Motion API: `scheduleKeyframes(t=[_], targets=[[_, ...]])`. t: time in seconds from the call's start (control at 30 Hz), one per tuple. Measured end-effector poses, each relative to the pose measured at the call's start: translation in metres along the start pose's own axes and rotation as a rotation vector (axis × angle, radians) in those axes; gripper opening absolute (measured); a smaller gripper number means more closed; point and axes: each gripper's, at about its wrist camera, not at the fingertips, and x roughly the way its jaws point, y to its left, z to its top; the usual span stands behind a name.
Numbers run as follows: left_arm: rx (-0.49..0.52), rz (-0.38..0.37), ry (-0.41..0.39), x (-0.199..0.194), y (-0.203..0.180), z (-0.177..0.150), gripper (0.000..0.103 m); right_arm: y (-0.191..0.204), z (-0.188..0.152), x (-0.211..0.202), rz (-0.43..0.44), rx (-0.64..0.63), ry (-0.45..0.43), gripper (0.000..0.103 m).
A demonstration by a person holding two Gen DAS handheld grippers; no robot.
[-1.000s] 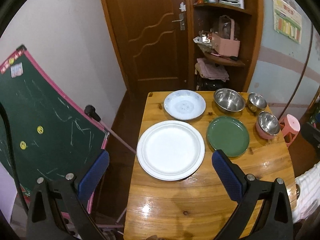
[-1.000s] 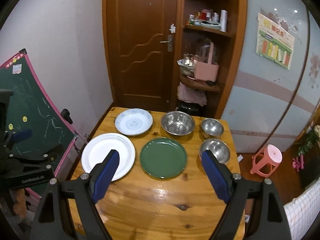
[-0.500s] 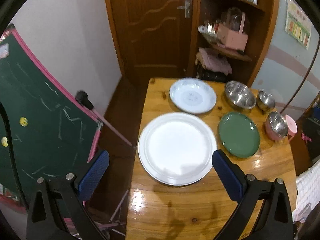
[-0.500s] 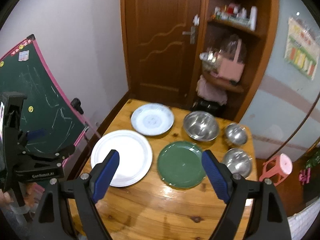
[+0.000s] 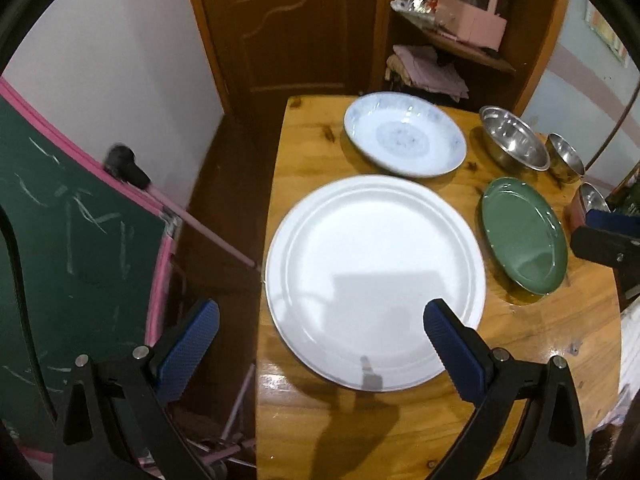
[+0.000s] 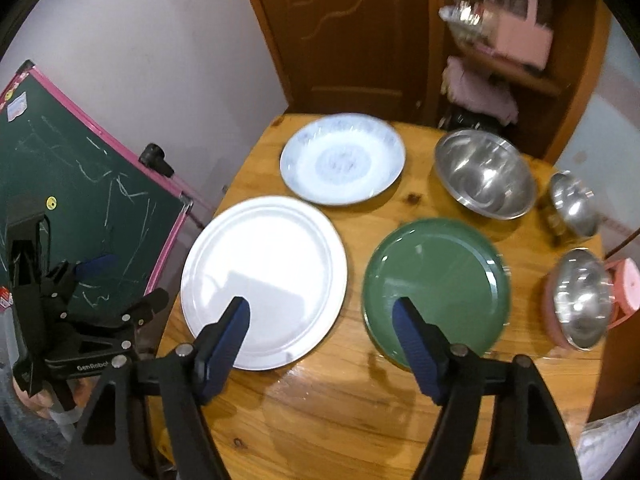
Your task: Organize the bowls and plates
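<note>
1. On the wooden tabletop (image 6: 320, 420) the dishes lie spread in a single layer, none stacked, so the sorting has likely not begun.
2. The white plate (image 5: 372, 276) sits at the near left, its rim reaching the tabletop's left edge; being the widest, it is probably meant as the base of a plate stack.
3. The patterned plate (image 6: 342, 160) lies just behind it, and the green plate (image 6: 436, 284) just to its right, each apart from the others.
4. The big steel bowl (image 6: 484, 174) stands at the far right, with a small steel bowl (image 6: 572, 204) beside it and a pink-sided bowl (image 6: 580, 300) nearer, close to the right edge; they look graded for nesting.
5. The left tool (image 5: 320, 332) hangs with its fingers spread wide and empty over the white plate's near-left rim, one pad past the tabletop edge, which suits a grip on that rim.
6. The right tool (image 6: 320, 336) is likewise wide and empty, straddling the gap between the white and green plates, touching neither as far as can be seen.
</note>
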Motion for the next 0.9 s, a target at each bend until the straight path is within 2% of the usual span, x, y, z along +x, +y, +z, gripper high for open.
scheduleKeyframes(t=[0.07, 0.23, 0.4, 0.47, 0.6, 0.67, 0.73, 0.9], targets=[[-0.018, -0.011, 0.027, 0.014, 0.007, 0.001, 0.097, -0.006, 0.004, 0.014, 0.017, 0.004, 0.026, 0.068], [-0.060, -0.053, 0.094, 0.046, 0.024, 0.001, 0.096, -0.015, 0.015, 0.050, 0.047, 0.005, 0.091, 0.066], [-0.089, -0.120, 0.142, 0.068, 0.037, -0.003, 0.089, -0.027, 0.021, 0.081, 0.081, 0.031, 0.156, 0.053], [-0.107, -0.147, 0.163, 0.075, 0.042, -0.003, 0.078, -0.031, 0.022, 0.090, 0.092, 0.040, 0.173, 0.048], [-0.155, -0.192, 0.202, 0.092, 0.055, -0.004, 0.069, -0.034, 0.026, 0.106, 0.112, 0.046, 0.194, 0.047], [-0.171, -0.211, 0.218, 0.099, 0.059, -0.004, 0.056, -0.033, 0.029, 0.112, 0.115, 0.041, 0.200, 0.046], [-0.186, -0.231, 0.237, 0.106, 0.062, -0.004, 0.050, -0.032, 0.031, 0.119, 0.117, 0.040, 0.213, 0.042], [-0.205, -0.253, 0.246, 0.111, 0.067, -0.002, 0.046, -0.032, 0.032, 0.136, 0.113, 0.038, 0.247, 0.040]])
